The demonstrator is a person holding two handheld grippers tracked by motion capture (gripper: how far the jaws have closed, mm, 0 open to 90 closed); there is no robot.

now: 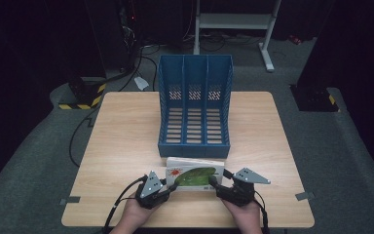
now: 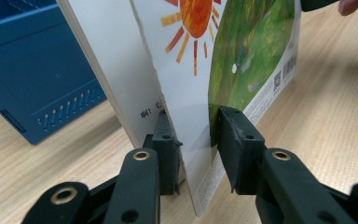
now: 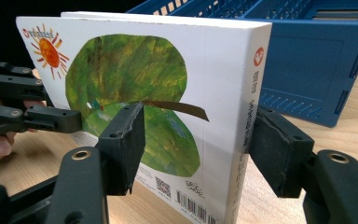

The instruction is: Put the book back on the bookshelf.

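Left gripper [image 1: 171,186] pinching the book's cover at its left end, book [image 1: 195,174] upright between both grippers, sun and green leaf on cover, barcode and QR code near jaws, spine lettering unreadable, right gripper [image 1: 213,181] clamped across the spine end, blue file rack [image 1: 195,105] just beyond fingertips.

In the left gripper view the book [image 2: 242,60] runs off the top edge, so its sun is cut through; the small print by its barcode is too fine to read; the blue file rack [image 2: 37,84] is cropped at the left edge; in the right gripper view the book's [image 3: 168,93] lower edge leaves the frame; the spine lettering is too blurred to read; in the high view the person's forearms are cut off at the bottom edge.
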